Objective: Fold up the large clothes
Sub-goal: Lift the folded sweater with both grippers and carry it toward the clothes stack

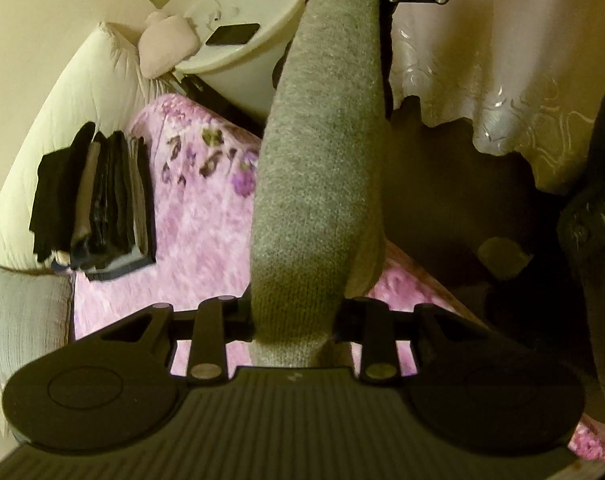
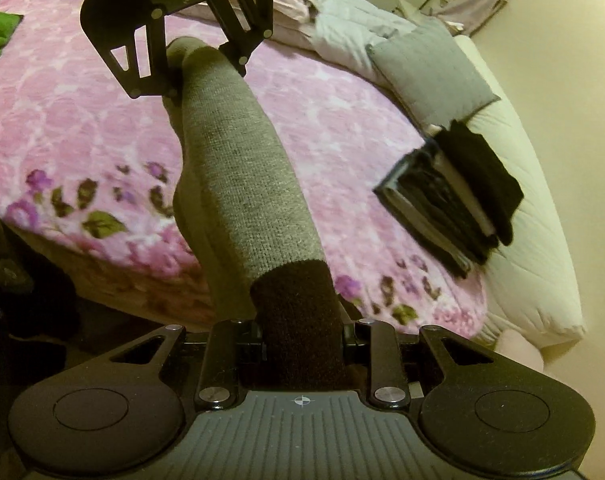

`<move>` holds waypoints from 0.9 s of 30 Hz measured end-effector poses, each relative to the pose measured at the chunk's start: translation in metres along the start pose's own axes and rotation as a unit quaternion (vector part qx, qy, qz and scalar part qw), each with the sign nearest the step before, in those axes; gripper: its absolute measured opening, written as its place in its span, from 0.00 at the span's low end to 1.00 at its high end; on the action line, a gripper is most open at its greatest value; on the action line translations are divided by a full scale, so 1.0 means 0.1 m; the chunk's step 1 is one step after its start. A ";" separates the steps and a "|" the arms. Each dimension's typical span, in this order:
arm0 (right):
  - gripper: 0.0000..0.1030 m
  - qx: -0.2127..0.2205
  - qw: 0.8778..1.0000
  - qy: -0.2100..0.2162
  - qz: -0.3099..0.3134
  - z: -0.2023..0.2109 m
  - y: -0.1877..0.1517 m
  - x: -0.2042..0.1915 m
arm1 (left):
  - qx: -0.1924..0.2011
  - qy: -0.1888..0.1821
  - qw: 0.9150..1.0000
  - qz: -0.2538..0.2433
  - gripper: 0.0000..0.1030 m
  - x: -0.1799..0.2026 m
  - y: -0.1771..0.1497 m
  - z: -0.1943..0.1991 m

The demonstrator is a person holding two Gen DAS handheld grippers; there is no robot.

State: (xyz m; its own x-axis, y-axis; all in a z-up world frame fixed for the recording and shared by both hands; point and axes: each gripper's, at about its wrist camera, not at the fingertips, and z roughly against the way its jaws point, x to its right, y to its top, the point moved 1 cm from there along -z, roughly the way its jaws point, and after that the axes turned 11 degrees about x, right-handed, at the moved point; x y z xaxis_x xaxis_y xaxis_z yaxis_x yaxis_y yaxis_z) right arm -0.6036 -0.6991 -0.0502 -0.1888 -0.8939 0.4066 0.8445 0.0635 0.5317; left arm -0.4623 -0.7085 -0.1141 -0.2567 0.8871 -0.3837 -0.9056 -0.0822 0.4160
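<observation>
**Op:** Left gripper (image 1: 292,320) is clamped on one end of the grey knitted garment (image 1: 318,152). I've got the right gripper (image 2: 302,344) pinching its dark brown cuff end (image 2: 298,312). Garment spans taut between both, lifted above the pink floral fleece blanket (image 2: 82,112).

**QA:** Which step?

**Op:** Mid-fold, I'd say: it's stretched out in the air and not laid down yet. How much hangs below, I can't tell.

**QA:** Next?

**Op:** Probably lower it flat onto the blanket, keeping tension, then bring one end over the other. Finished stack of dark folded clothes (image 2: 454,196) sits off to the side by the grey square cushion (image 2: 426,72).
</observation>
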 end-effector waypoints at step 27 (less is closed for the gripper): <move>0.24 0.086 0.991 -0.027 0.100 -1.05 0.98 3.91 | 0.032 0.137 0.988 0.057 0.26 -3.73 0.56 -0.60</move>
State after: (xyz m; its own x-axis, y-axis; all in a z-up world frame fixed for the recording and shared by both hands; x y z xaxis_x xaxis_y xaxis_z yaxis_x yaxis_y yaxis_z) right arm -0.5420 -1.0893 0.0833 -0.0570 -0.8308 0.5537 0.7703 0.3162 0.5537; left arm -0.4374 -1.0713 0.0034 -0.4448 0.7171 -0.5365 -0.8450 -0.1375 0.5168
